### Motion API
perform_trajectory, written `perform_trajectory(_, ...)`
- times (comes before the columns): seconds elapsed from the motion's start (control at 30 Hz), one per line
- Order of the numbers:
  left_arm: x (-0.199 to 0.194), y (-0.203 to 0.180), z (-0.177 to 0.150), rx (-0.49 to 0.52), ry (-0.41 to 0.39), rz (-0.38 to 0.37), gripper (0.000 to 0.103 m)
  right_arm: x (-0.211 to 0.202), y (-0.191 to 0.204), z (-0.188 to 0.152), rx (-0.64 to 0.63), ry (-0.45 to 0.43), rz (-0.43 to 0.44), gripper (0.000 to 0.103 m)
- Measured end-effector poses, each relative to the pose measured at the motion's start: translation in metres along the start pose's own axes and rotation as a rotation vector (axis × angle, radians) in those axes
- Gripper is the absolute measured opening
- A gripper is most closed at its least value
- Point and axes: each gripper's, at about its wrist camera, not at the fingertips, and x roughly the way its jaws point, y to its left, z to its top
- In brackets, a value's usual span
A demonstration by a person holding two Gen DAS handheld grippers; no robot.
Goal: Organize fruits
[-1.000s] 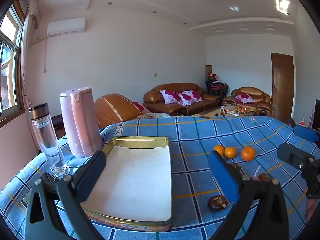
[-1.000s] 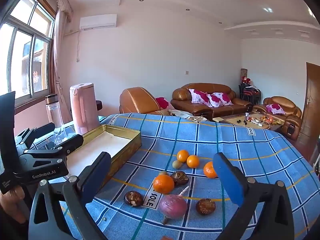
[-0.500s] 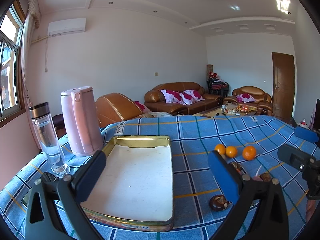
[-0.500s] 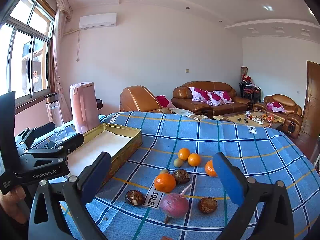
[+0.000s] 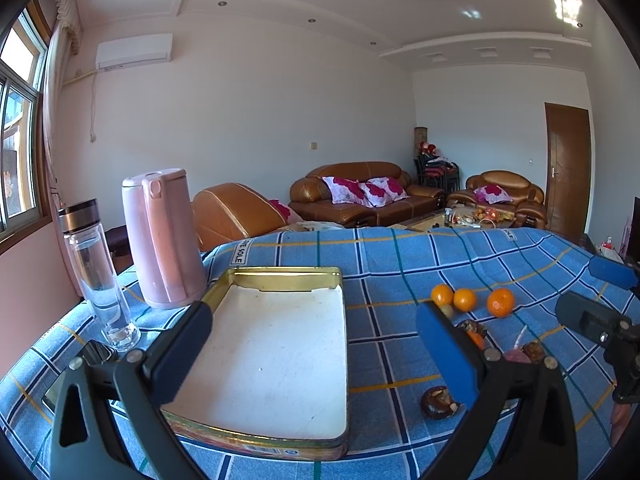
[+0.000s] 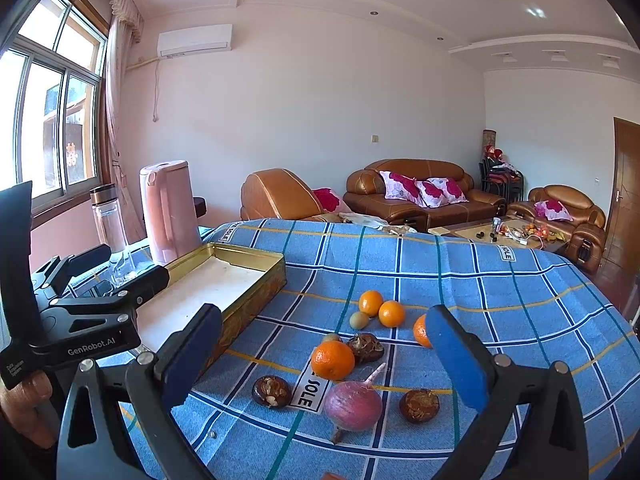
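Both tools are spread wide with nothing between their fingers: the left tool [image 5: 316, 350] hovers over the shallow gold-rimmed rectangular tin tray [image 5: 280, 278], the right tool [image 6: 320, 354] above the scattered fruit. Round orange tangerines [image 6: 333, 360], dark brown water chestnuts [image 6: 272, 391] and a purple-red bulb [image 6: 353, 405] lie on the blue checked worktop [image 6: 500, 292], just beside the tray.

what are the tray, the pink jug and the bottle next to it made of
Tray: likely tin, shiny gold rim, printed outer sides, matte white floor.
Pink jug: probably plastic, smooth, matte, opaque.
Bottle: clear glass or hard plastic, see-through, with a brushed metal-looking cap.
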Motion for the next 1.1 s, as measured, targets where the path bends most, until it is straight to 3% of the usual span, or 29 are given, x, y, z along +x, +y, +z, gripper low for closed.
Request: perform_trajectory(1.1,0.0036,-0.0052,-0.0075,0.012,0.019,-0.011,0.103,0.0067,0.0002,-0.0091,0.010,0.021,-0.002,0.102)
